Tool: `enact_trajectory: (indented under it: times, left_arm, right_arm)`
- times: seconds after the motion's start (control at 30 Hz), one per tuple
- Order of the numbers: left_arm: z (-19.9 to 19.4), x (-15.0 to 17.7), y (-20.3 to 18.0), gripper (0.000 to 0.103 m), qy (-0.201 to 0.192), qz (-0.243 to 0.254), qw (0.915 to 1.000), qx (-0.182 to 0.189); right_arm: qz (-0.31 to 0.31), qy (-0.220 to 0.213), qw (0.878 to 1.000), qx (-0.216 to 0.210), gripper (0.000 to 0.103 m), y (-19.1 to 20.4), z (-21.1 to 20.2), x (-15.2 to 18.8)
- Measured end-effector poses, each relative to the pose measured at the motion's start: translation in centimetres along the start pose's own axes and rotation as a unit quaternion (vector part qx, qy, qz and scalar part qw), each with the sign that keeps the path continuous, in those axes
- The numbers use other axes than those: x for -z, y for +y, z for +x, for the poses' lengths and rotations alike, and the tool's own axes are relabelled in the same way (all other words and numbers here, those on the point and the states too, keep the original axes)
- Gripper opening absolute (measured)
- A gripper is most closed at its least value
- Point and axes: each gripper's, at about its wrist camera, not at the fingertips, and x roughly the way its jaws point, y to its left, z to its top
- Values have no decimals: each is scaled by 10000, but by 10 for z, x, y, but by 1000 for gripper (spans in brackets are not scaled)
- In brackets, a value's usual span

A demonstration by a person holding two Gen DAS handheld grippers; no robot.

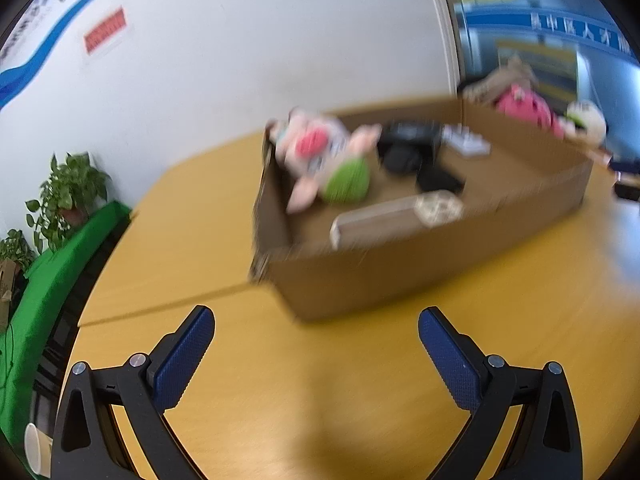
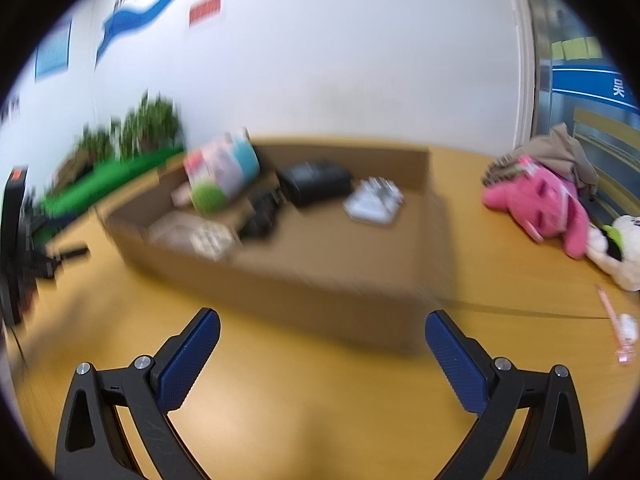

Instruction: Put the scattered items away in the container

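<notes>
The shallow brown cardboard box fills the middle of the right wrist view and already holds a pale plush doll with a green ball, a black pouch, a white packet and a long beige carton. Still out on the yellow wooden table, at the right edge, lie a pink plush toy, a white plush toy and a pink pen. I judge the pink toy next: approach it low and grip its thick body. The right gripper and left gripper both tilt down over bare table, jaws wide apart, holding nothing
</notes>
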Motion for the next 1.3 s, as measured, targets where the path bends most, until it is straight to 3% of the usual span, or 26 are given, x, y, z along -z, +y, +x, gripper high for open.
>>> enact_trajectory:
  times: [0.13,0.23,0.4,0.5,0.97,1.3]
  left_arm:
    - [32,32,25,103,636,7,9970,432]
    - [42,38,43,103,703,-179,9929,945]
    - [54,35,53,103,836,47,9855,1475]
    - [58,34,54,103,771,319,9814,1731]
    - [64,25,72,103,719,932,9661,2297]
    - [73,17,80,103,739,811,9689,2218]
  right_arm:
    - [-282,799,9963,117,102,-47,8,41]
    - [-168,1055,9943,22,102,-72,8,55]
    - [-442,1466,9870,-488,103,-77,21,58]
    - [-730,1495,9833,-733,103,-77,26,51]
    - [-936,1437,9799,-1022,103,-107,45,40]
    - [-1059,1436,9776,-1115,103,-104,43,42]
